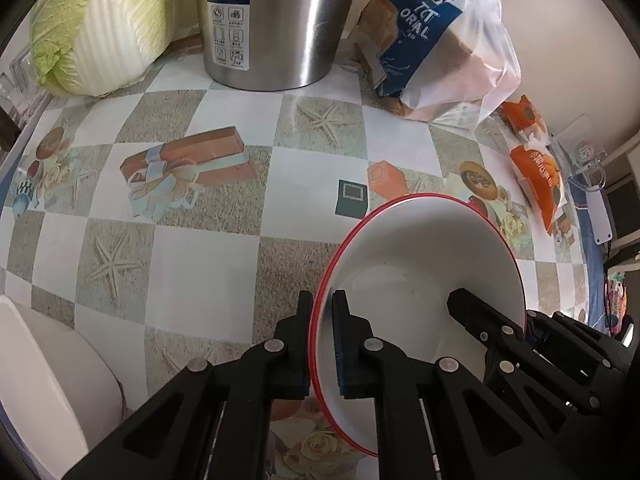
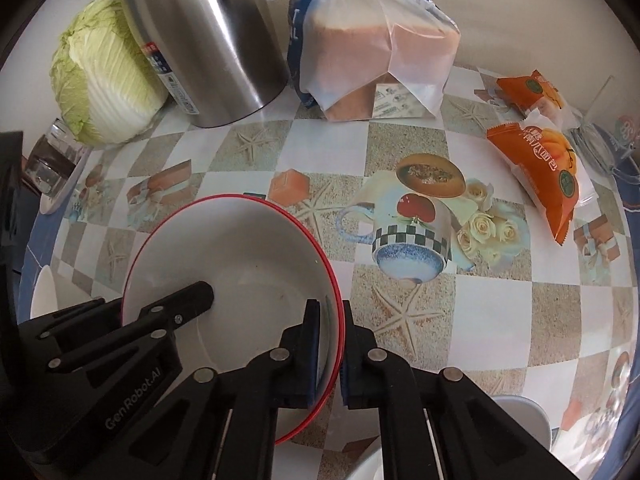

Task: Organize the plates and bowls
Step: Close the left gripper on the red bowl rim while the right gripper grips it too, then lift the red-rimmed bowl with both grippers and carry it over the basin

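A white bowl with a red rim (image 1: 420,264) is held tilted above the patterned table by both grippers. My left gripper (image 1: 322,300) is shut on its left rim. My right gripper (image 2: 331,308) is shut on its right rim; the bowl also shows in the right wrist view (image 2: 248,248). Each view shows the other gripper's fingertip inside the bowl. A second white dish (image 1: 48,380) sits at the lower left of the left wrist view. Another white dish edge (image 2: 520,420) shows at the lower right of the right wrist view.
At the back stand a napa cabbage (image 1: 100,28), a steel thermos (image 1: 276,24) and a bag of bread (image 1: 436,56). Orange snack packets (image 2: 540,168) lie at the right. A glass jar (image 2: 52,160) on a small plate stands at the left table edge.
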Demonstrator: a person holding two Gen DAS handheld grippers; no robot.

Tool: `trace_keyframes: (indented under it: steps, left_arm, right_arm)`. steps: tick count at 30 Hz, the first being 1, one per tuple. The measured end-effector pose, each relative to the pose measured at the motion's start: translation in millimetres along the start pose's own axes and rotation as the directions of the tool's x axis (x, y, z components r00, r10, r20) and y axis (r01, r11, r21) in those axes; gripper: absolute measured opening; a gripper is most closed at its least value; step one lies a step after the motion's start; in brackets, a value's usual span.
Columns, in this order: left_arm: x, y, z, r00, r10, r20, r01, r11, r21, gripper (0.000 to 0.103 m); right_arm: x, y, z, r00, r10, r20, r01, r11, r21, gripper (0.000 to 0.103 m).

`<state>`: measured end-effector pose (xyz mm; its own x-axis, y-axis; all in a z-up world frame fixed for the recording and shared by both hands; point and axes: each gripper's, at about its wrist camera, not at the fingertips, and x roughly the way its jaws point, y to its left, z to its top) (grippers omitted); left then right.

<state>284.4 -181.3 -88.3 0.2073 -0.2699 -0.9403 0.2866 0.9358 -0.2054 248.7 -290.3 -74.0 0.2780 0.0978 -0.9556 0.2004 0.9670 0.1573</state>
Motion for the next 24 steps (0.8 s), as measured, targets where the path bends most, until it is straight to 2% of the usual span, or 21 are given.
trace_keyframes:
  steps: [6,14,20,24]
  left_arm:
    - [-6,2,0,0.999,-0.026,0.027,0.027,0.999,-0.022,0.008]
    - [-47,-3,4,0.991,-0.061,0.12,0.064,0.998,-0.018,0.008]
    - [-77,2,-13,0.989,-0.019,0.146,0.029,0.997,-0.066,0.008]
    - [-98,2,-33,0.986,0.014,0.169,-0.004,0.998,-0.056,0.009]
  right_arm:
    - [-6,-3,3,1.0,0.004,0.029,-0.005,0.999,0.032,0.009]
    - [-44,-5,12,0.992,0.01,0.124,-0.015,0.999,0.035,0.009]
    - [-72,14,4,0.987,0.015,0.16,-0.012,1.0,-0.015,0.009]
    - [-87,26,-12,0.986,0.029,0.163,-0.025,0.999,-0.029,0.009]
